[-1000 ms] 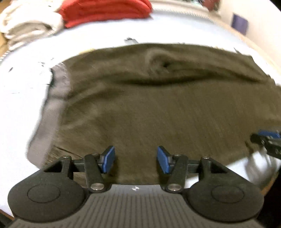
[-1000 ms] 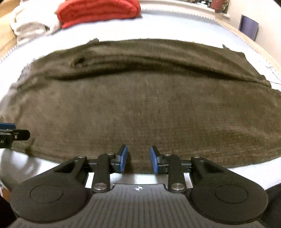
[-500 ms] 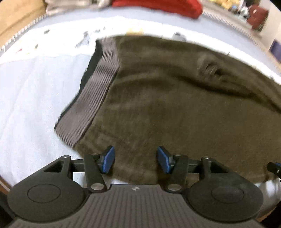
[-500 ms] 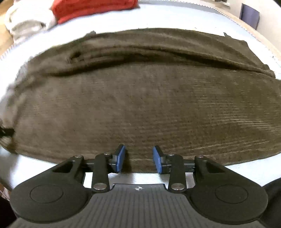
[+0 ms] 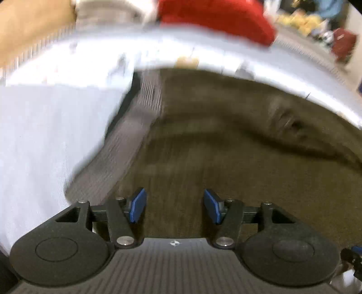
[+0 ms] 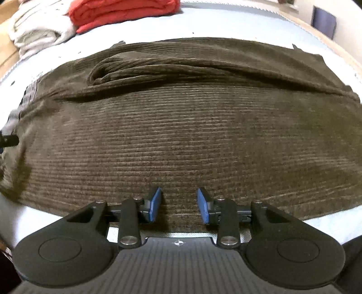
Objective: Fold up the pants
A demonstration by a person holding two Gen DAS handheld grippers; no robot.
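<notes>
One pair of brown corduroy pants lies spread flat on the pale bed sheet, directly ahead of both grippers. Since a second ago the left gripper has swung toward the grey ribbed waistband, now ahead and to its left; jaws released, nothing pinched. The right gripper, barely moved, hangs at the near hem with its jaws parted wider than before, fabric below, not clamped. Likely lining up for a fold grab. Beyond: one red folded stack, one cream pile.
</notes>
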